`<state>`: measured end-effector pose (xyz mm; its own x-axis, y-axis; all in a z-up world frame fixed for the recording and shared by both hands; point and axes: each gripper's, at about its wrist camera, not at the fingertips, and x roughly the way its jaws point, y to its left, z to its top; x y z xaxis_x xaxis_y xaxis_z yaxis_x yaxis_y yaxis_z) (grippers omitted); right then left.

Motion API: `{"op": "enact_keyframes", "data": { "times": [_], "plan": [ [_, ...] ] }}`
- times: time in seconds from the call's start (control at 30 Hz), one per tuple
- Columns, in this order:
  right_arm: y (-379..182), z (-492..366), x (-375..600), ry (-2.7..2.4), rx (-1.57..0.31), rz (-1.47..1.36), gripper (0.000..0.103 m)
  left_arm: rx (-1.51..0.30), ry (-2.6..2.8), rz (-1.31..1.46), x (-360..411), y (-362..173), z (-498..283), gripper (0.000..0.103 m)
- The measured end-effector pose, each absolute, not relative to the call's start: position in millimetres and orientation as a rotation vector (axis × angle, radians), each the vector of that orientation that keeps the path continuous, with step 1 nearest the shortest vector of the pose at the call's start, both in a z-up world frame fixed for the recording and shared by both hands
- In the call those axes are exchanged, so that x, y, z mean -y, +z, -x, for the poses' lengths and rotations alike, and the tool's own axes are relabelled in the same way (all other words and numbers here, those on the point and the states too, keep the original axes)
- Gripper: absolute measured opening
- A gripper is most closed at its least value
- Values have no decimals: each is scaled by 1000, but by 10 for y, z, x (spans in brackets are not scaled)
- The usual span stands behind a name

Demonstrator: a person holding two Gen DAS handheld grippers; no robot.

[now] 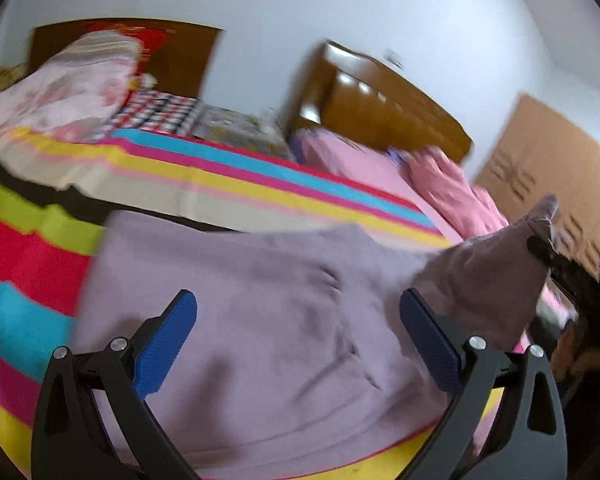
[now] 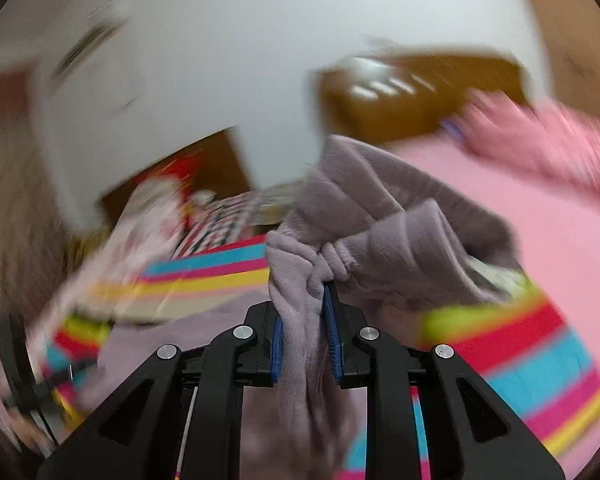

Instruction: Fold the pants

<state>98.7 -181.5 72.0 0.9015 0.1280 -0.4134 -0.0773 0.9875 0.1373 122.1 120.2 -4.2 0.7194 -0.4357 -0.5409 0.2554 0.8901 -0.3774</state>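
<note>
Mauve pants (image 1: 268, 320) on a sheet (image 1: 228, 172) striped pink, cyan, yellow, red, lime. Pink quilt (image 1: 452, 188), brown headboard (image 1: 384, 108). Blue pads (image 1: 168, 344) on black fingers.

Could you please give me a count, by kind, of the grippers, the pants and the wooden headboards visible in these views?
Grippers: 2, left gripper open, right gripper clamping the fabric.
Pants: 1, mauve pants.
Wooden headboards: 2, near headboard, far headboard.
Total: 5
</note>
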Motion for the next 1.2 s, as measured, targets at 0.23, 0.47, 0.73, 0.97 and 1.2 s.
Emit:
{"op": "enact_keyframes", "data": {
  "times": [0.23,0.47,0.73,0.97,1.2],
  "plan": [
    [-190,-1126,188,318,-646,356,21,-704,-307,366,-1609,-83,-1053,101],
    [-409,-999,137,298,-594,475,21,-773,-376,413,-1575,-296,-1084,101],
    [-54,-792,482,598,-619,205,49,-812,-480,466,-1320,-351,-1251,101],
    [235,-1194,824,560,-682,166,41,-825,-481,428,-1132,-423,-1272,101],
    [-170,-1458,437,537,-803,275,24,-800,-491,466,-1265,-462,-1223,100]
  ]
}}
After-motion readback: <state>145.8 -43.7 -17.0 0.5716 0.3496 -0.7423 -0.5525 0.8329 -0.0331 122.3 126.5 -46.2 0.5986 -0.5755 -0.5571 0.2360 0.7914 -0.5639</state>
